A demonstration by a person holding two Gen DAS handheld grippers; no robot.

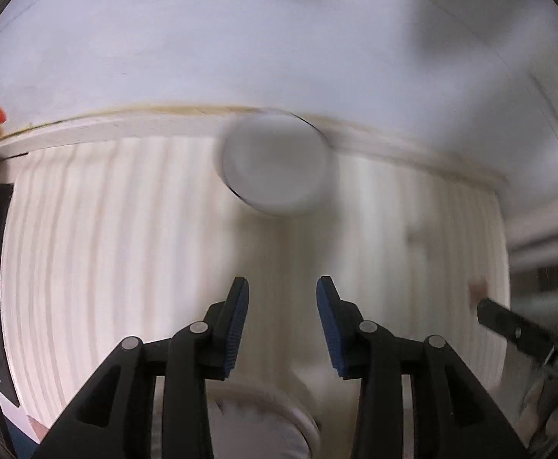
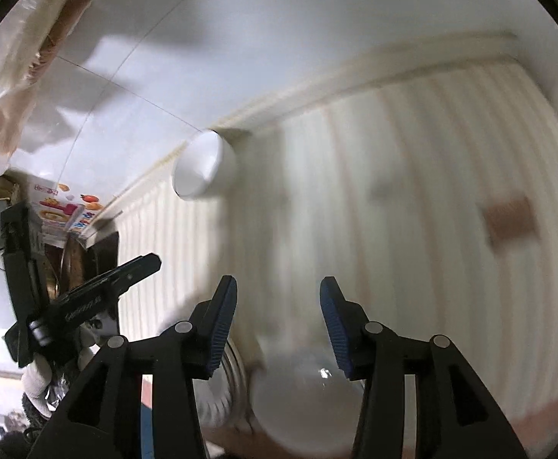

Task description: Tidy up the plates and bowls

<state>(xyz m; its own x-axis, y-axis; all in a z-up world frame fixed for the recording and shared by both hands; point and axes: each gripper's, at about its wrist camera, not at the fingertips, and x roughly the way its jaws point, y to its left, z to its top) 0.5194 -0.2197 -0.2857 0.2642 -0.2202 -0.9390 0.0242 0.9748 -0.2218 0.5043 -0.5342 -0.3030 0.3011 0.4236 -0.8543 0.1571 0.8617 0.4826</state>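
Both views are motion-blurred. A white bowl [image 1: 275, 164] lies on its side at the far edge of a cream ribbed mat [image 1: 126, 248], against the white wall; it also shows in the right wrist view [image 2: 202, 168]. My left gripper [image 1: 282, 287] is open and empty, well short of it. A pale ridged plate rim [image 1: 279, 413] shows below its fingers. My right gripper [image 2: 278, 287] is open and empty above a white plate [image 2: 302, 401], with a ridged plate [image 2: 221, 390] to its left. The left gripper [image 2: 99, 290] appears at the left in the right wrist view.
The mat [image 2: 413, 229] covers the counter up to the white wall [image 1: 240, 38]. A brown patch [image 2: 508, 218] marks the mat at the right. A colourful carton [image 2: 64, 210] and a plastic bag [image 2: 18, 76] are at the left. The right gripper's finger [image 1: 516, 329] shows at the right.
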